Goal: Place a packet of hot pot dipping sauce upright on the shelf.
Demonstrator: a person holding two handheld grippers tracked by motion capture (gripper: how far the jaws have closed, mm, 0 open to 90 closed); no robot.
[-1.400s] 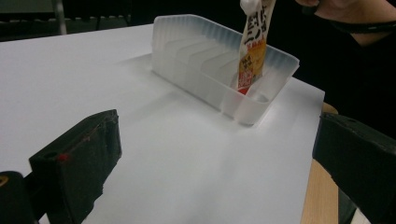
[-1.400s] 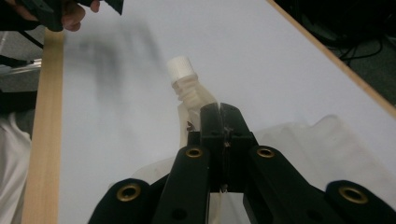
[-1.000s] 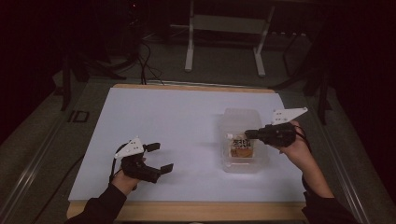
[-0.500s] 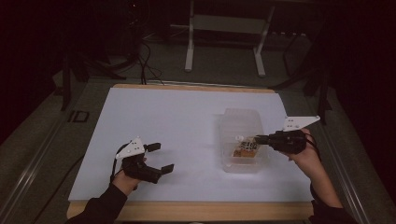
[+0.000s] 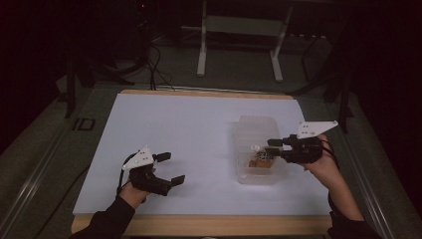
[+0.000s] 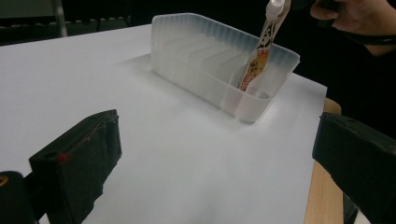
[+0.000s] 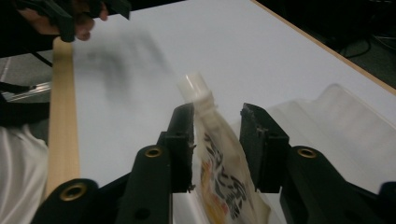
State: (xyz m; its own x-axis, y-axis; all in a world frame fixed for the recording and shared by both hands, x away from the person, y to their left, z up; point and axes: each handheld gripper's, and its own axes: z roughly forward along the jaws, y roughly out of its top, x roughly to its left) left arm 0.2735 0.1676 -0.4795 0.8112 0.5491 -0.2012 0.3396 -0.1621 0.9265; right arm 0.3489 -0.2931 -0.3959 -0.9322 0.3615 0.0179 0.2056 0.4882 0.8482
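At the near end of the translucent slotted rack (image 5: 259,132), a spouted pouch (image 6: 259,51) stands in the last slot, leaning slightly with its white cap above the rack's rim. The right gripper (image 5: 269,147) has just been opening: in the right gripper view its jaws stand either side of the pouch (image 7: 219,172), one close against it and the other with a gap showing, so the hold looks let go. To finish this well, I would widen the jaws a little more and draw straight back from the rack without brushing the cap, since a nudge could tip the pouch out of its slot. Well left of the rack, the left gripper (image 5: 169,168) rests on the white table (image 5: 174,124), jaws wide apart and empty.
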